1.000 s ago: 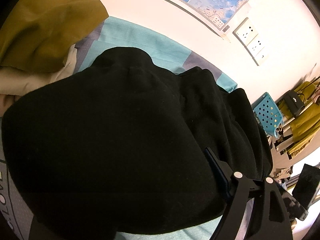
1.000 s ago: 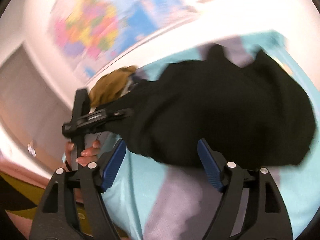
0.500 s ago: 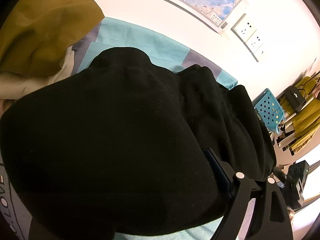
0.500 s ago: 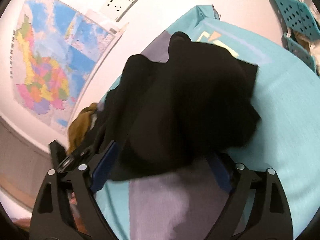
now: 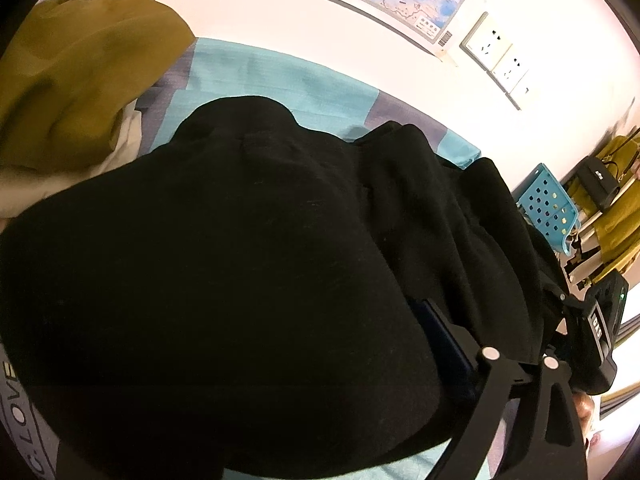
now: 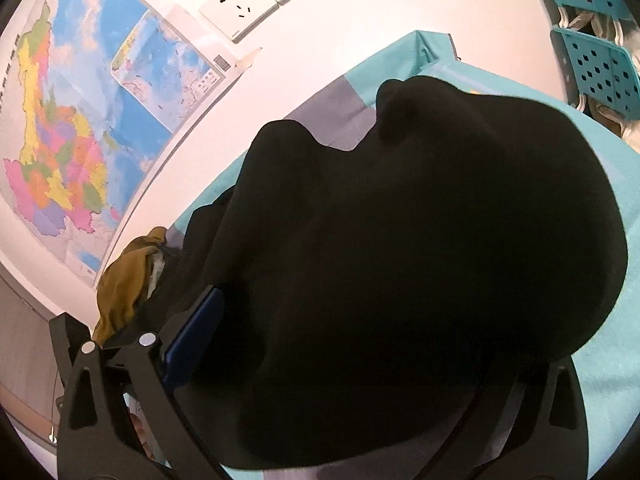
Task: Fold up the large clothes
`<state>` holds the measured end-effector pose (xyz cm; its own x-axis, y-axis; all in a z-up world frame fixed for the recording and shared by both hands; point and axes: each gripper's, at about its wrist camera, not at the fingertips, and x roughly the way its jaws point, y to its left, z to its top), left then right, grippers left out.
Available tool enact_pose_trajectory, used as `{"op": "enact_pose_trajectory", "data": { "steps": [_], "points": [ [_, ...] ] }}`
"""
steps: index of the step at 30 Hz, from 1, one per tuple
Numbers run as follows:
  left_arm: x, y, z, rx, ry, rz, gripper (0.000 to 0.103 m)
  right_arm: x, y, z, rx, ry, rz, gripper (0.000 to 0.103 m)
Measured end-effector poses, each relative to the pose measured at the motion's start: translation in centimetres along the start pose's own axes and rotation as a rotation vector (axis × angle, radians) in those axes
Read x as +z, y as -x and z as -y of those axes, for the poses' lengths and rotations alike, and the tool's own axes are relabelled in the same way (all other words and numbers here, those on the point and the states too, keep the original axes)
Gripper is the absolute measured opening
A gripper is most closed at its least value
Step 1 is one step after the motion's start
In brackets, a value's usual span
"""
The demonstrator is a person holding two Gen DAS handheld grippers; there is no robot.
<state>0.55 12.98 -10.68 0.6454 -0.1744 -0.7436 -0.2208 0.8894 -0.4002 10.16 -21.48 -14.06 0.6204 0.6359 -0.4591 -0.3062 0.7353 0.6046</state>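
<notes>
Where bedsheet point(image 5: 280, 76) shows, garment point(image 5: 240, 260) perhaps bunched

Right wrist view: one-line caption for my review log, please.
Black garment bunched on the teal bedsheet, draped between the right gripper fingers; wall map and sockets behind.

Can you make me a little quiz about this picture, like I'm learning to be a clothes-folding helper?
1. True or false: the black garment lies over a teal sheet.
2. What hangs on the wall next to the wall sockets? A) a map B) a clock C) a mirror
3. Fill in the colour: the pile of clothes beside the black garment is mostly olive-____.

Key: 1 true; 2 A; 3 green.
</notes>
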Motion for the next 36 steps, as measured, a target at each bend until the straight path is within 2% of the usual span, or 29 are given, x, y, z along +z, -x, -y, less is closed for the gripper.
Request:
{"op": "enact_pose_trajectory", "data": {
  "steps": [1,2,3,5,6,7,8,9,11,13,14,15,16,19,22,28,32,34,36],
  "points": [
    [0.1,-0.1,0.1,0.009,-0.001,-0.001,0.093,0.1,-0.1,-0.1,0.0,0.006,-0.001,0.097],
    [0.2,-0.2,0.2,0.022,0.004,-0.004,0.093,0.0,-0.2,-0.3,-0.003,0.016,-0.002,0.088],
    [0.4,-0.3,0.4,0.034,0.012,-0.009,0.093,0.1,-0.2,-0.4,-0.011,0.032,-0.008,0.066],
    [0.7,-0.5,0.4,0.048,0.023,-0.02,0.092,0.6,0.3,0.0,0.018,0.023,0.004,0.037],
    [0.9,-0.5,0.3,0.049,0.028,-0.017,0.088,1.0,0.3,0.3,0.066,0.003,-0.007,0.037],
    [1.1,-0.6,0.1,0.052,0.035,-0.015,0.087,1.2,0.1,0.4,0.073,-0.003,-0.021,0.041],
    [1.3,-0.6,-0.1,0.047,0.047,-0.009,0.087,1.2,-0.3,0.4,0.095,-0.003,-0.046,0.066],
    [1.4,-0.7,-0.2,0.04,0.055,-0.002,0.087,1.2,-0.7,0.2,0.121,-0.007,-0.06,0.085],
    [1.7,-1.1,-0.1,0.04,0.039,0.008,0.086,0.9,-1.6,-0.3,0.105,0.011,-0.073,0.08],
    [1.9,-1.1,0.2,0.064,0.028,0.001,0.073,0.9,-2.1,-0.5,0.095,0.029,-0.068,0.059],
    [2.0,-1.1,0.3,0.061,0.021,-0.004,0.068,1.0,-2.2,-0.3,0.11,0.016,-0.074,0.037],
    [2.2,-1.0,0.5,0.059,0.015,-0.01,0.057,1.3,-2.1,0.0,0.134,-0.004,-0.078,0.026],
    [2.4,-0.8,0.6,0.047,0.006,-0.014,0.047,1.5,-1.8,0.0,0.161,-0.004,-0.074,0.025],
    [3.5,0.7,1.1,0.027,-0.023,-0.003,0.034,2.6,0.5,-1.5,0.247,0.021,-0.025,0.021],
    [5.5,3.3,2.0,-0.007,-0.059,0.044,0.03,4.1,3.2,-4.2,0.304,0.083,0.047,0.02],
    [11.4,11.8,3.8,-0.009,-0.167,0.225,0.029,8.2,6.4,-12.6,0.417,0.223,0.148,0.02],
    [15.3,17.7,2.0,0.053,-0.18,0.352,0.029,11.0,5.9,-18.9,0.491,0.302,0.198,0.02],
    [17.2,20.4,0.3,0.1,-0.172,0.412,0.029,12.2,4.5,-23.4,0.57,0.342,0.211,0.02],
    [19.8,23.3,-2.3,0.178,-0.115,0.46,0.029,13.2,2.8,-27.6,0.64,0.36,0.21,0.02]
  ]
}}
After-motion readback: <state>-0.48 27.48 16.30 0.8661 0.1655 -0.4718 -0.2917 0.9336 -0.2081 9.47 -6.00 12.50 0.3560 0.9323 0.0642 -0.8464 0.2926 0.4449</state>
